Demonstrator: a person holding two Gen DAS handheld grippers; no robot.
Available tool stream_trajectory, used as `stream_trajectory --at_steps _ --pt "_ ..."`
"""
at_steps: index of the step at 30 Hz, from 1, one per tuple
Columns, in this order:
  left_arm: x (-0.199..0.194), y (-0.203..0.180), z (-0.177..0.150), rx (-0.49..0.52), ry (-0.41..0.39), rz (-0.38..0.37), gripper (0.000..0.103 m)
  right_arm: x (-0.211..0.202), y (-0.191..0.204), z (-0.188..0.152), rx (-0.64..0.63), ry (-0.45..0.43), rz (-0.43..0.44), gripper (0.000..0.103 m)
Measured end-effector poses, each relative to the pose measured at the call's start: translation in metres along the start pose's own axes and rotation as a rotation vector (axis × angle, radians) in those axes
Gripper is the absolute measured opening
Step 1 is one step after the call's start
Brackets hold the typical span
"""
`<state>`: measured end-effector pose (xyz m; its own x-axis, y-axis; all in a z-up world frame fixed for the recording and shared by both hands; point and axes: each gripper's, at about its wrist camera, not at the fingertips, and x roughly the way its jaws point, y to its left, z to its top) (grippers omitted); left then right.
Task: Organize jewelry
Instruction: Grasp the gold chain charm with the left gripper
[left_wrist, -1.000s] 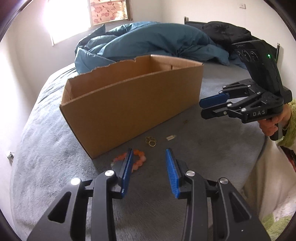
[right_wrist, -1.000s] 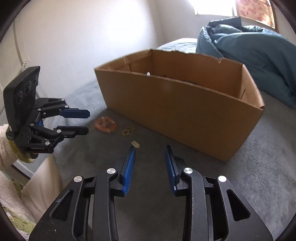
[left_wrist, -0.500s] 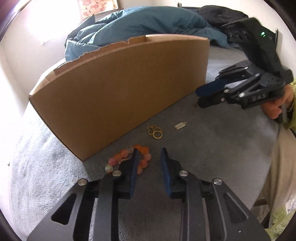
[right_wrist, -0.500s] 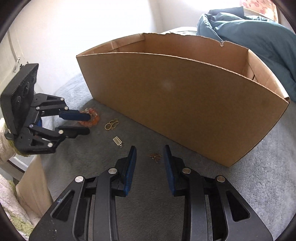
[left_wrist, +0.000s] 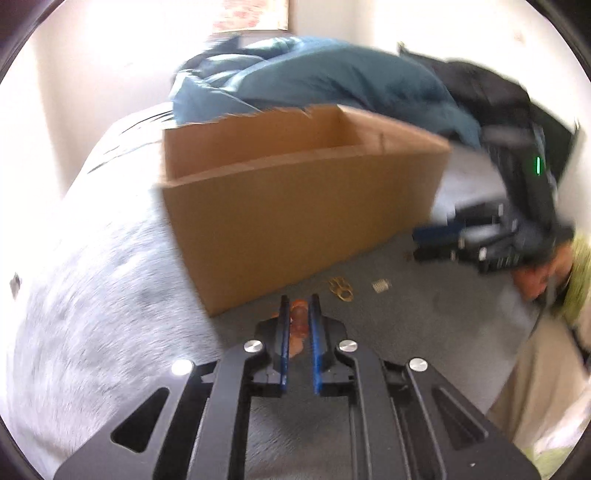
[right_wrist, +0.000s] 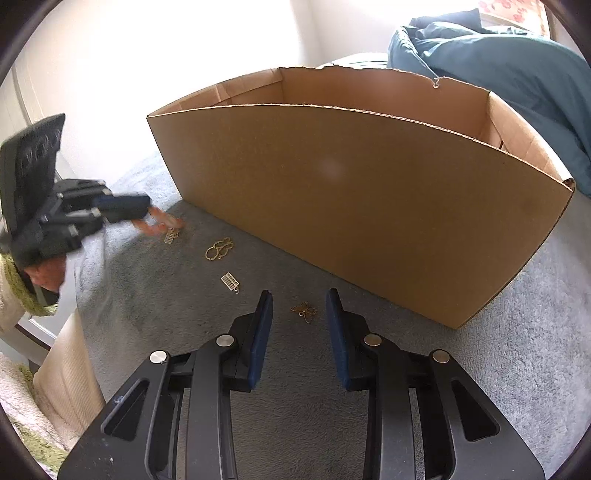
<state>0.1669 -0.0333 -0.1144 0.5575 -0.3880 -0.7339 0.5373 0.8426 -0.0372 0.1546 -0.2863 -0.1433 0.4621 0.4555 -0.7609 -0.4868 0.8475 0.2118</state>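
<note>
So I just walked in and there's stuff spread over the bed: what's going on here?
A person is sorting jewelry with a set of tongs in each hand. The left tongs have just closed on the orange beaded bracelet, beside the open brown cardboard box. The right tongs hang open over a small bronze butterfly charm on the grey blanket. A gold looped charm and a small silver rectangular charm lie loose nearby.

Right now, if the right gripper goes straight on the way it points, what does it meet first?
Probably the small bronze butterfly charm on the grey blanket; it lies just ahead of the open right gripper. Depth is unclear.
</note>
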Motion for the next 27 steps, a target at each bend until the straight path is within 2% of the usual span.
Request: stream_trajectory --at_steps 2,6,11,13,16,17,21,27 --pt "-0.01 0.015 -0.003 -0.075 -0.015 0.004 0.009 0.0 0.0 0.0 0.001 -0.001 0.001 0.028" --pt "-0.02 0.042 -0.018 -0.177 -0.008 0.062 0.009 0.0 -0.001 0.0 0.001 0.001 0.002 0.028" --pt "-0.033 0.052 -0.035 -0.208 -0.003 0.122 0.014 0.0 -0.001 -0.001 0.001 0.001 0.002 0.029" --pt "-0.039 0.048 -0.035 -0.202 -0.016 0.126 0.018 0.0 -0.001 0.0 0.003 0.004 0.006 0.028" --pt "-0.038 0.034 -0.029 -0.158 -0.024 0.092 0.023 0.002 -0.002 0.0 0.005 0.009 0.008 0.029" --pt "-0.035 0.027 -0.027 -0.134 -0.015 0.071 0.027 0.002 -0.001 0.001 0.005 0.009 0.008 0.029" --pt "-0.01 0.006 -0.02 -0.08 0.016 0.033 0.031 0.003 0.0 0.001 0.005 0.005 0.006 0.029" --pt "0.025 -0.011 -0.017 -0.007 0.071 0.062 0.031 0.001 0.001 0.0 0.002 -0.001 0.009 0.029"
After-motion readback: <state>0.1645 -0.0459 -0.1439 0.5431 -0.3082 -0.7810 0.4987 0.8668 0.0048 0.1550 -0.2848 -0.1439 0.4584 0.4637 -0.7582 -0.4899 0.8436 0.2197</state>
